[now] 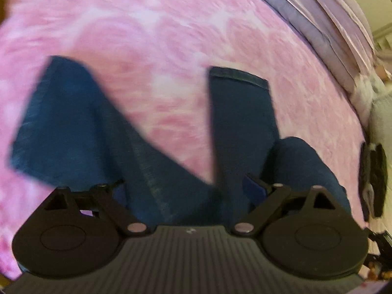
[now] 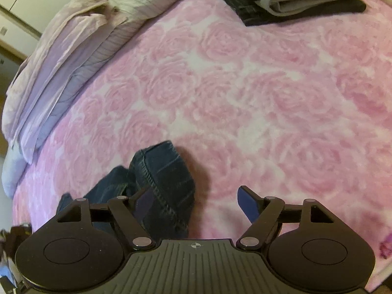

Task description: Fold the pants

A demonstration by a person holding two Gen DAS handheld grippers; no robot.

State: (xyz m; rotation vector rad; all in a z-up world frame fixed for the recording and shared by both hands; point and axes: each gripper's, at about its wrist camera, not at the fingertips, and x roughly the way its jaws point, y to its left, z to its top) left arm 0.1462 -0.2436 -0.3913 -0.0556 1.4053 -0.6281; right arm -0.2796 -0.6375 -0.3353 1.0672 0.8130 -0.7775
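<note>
Left gripper (image 1: pixel 188 183) jaws wide over jeans (image 1: pixel 152 161), unclamped

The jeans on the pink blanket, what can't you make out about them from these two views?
- Waistband: left wrist view, hidden behind the left gripper.
- Left trouser leg: motion blur smears its hem.
- Jeans, right wrist view: only a bunched part shows; the rest lies behind the right gripper.

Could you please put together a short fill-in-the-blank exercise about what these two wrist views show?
1. The jeans lie on a ____ rose-patterned blanket.
2. The two legs of the jeans lie spread ____.
3. The left gripper is ____.
4. The stack of folded clothes lies ____ from the right gripper.

Missing words: pink; apart; open; far
</note>
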